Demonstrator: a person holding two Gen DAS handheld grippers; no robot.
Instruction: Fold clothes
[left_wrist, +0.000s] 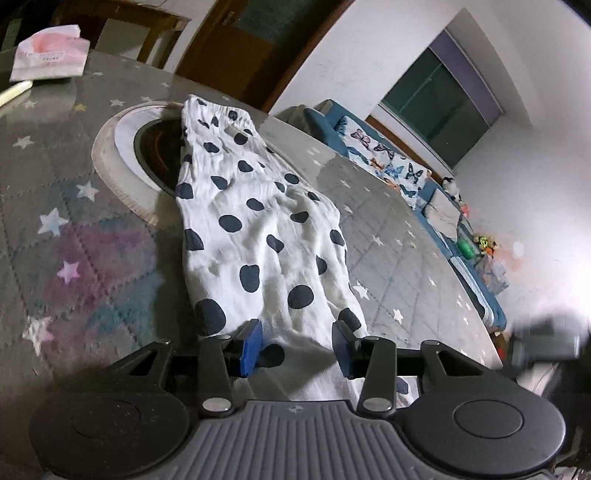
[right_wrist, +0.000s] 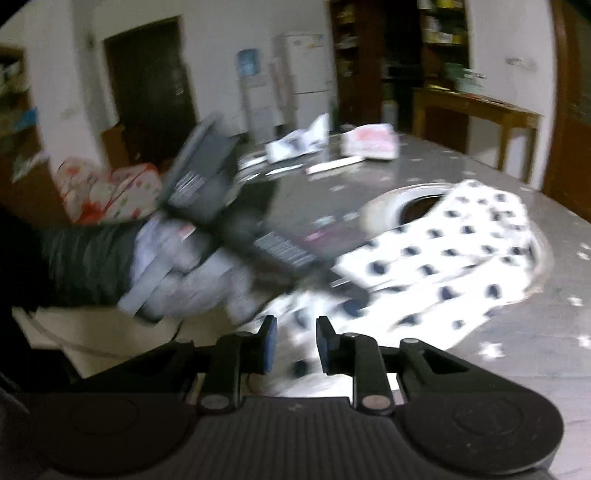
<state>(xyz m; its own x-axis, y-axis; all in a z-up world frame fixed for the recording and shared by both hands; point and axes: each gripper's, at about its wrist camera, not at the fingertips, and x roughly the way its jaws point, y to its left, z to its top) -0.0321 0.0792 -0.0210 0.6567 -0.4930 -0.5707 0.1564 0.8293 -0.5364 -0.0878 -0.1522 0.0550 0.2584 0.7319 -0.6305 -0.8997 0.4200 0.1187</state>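
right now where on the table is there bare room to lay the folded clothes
Bare tabletop lies right of the spotted garment, toward the table edge, and left of it, nearer than the round burner. The far corner by the tissue pack is crowded.

Dim indoor light, fisheye bending at edges, right wrist view heavily motion-blurred

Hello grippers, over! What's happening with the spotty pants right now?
Left gripper open, straddling the near end of the spotty pants. Right gripper open, just above the cloth. Pants lie long on the table, far end draped over the round inset.
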